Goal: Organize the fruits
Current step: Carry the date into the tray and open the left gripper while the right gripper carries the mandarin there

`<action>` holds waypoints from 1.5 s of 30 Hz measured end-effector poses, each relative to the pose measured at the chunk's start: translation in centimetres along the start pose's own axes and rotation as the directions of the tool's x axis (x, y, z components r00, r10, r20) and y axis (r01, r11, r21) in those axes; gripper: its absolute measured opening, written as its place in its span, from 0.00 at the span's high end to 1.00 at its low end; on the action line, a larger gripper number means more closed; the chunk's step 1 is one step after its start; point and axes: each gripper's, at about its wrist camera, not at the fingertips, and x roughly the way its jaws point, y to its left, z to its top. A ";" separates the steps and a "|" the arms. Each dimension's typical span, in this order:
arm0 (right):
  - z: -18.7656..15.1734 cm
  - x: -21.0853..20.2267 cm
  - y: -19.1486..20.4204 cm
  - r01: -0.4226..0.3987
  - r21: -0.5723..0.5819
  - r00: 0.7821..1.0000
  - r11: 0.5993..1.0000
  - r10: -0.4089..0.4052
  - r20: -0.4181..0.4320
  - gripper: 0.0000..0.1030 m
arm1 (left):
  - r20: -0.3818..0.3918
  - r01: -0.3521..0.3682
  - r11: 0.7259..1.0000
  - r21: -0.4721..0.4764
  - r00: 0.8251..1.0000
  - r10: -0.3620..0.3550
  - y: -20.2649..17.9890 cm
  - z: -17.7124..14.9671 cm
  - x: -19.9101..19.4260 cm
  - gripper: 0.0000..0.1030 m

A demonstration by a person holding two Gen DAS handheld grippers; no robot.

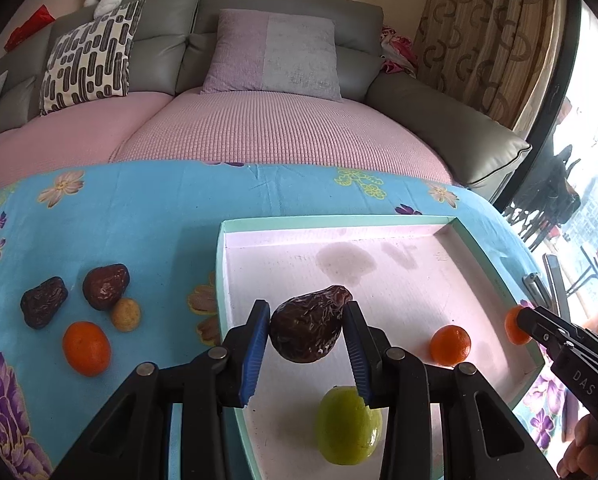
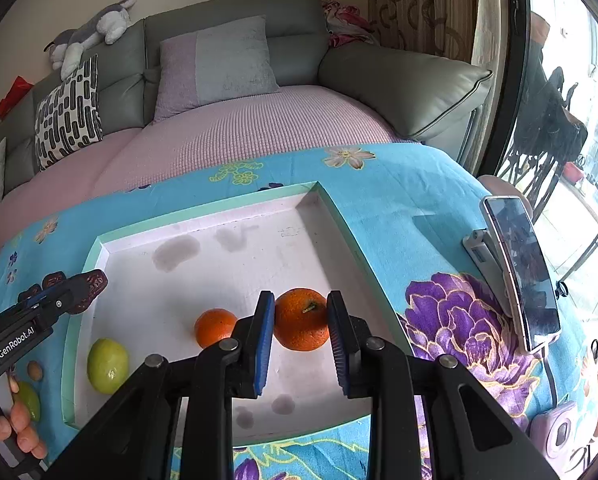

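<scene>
My left gripper (image 1: pixel 307 312) is shut on a dark wrinkled fruit (image 1: pixel 307 330) over the left part of the mint-rimmed white tray (image 1: pixel 339 224). In the tray lie an orange (image 1: pixel 450 345) and a green fruit (image 1: pixel 349 426). My right gripper (image 2: pixel 301 300) is shut on a second orange (image 2: pixel 301 320) over the tray's right side, beside the orange (image 2: pixel 215 326) lying there. Whether either held fruit touches the tray floor I cannot tell. On the cloth to the left lie two dark fruits (image 1: pixel 43 307) (image 1: pixel 106 286), a small tan fruit (image 1: pixel 126 314) and another orange (image 1: pixel 86 348).
A blue flowered cloth (image 1: pixel 139 216) covers the table. A phone on a stand (image 2: pixel 519 268) rises right of the tray, with a small pink device (image 2: pixel 555 436) near the front corner. Another green fruit (image 2: pixel 29 400) lies left of the tray. A grey sofa (image 1: pixel 283 20) stands behind.
</scene>
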 end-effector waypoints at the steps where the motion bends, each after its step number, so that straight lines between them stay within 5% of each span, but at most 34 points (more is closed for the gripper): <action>1: 0.0 0.1 0.0 -0.001 -0.001 1.000 1.000 0.001 -0.002 0.73 | -0.004 -0.003 1.000 0.002 1.000 0.003 -0.1 -0.1 0.2 0.61; 45: -1.1 3.4 0.2 0.008 -0.032 0.992 0.999 -0.012 -0.122 0.73 | -0.137 -0.060 0.998 0.028 0.989 0.063 -0.1 -1.4 2.3 0.61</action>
